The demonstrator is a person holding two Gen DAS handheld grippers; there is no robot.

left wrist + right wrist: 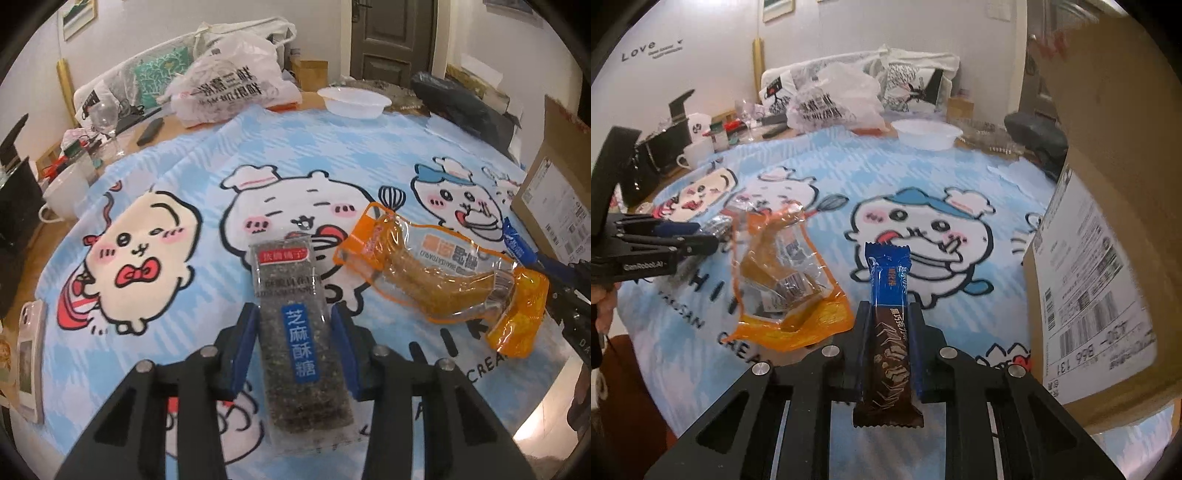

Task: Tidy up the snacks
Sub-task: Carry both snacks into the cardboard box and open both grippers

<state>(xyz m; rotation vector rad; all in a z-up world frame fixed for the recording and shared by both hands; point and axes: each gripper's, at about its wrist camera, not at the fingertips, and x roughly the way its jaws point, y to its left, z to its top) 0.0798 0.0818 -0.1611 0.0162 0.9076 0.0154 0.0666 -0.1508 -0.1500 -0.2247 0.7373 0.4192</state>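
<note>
Right claw [886, 317] grips a blue-and-brown chocolate bar [888, 325], its long axis running straight out along the fingers, clear of the cloth. Just to its right stands the big cardboard box [1108, 229], the largest thing here and probably where the snacks go; this claw is the nearer one to it, so the next move looks like a short swing right and over the box wall. Left claw [293, 317] stands narrowly parted astride a sesame crisp candy pack [295, 328], which also lies lengthwise between the fingers; whether the pads actually press it I cannot tell. Between the two claws an orange-edged clear snack bag [439, 273] lies loose on the bench's blue cartoon cloth [351, 155]. Beyond, plastic shopping bags [229, 85], a white bowl [352, 101] and a mug [696, 153] crowd the far edge.
</note>
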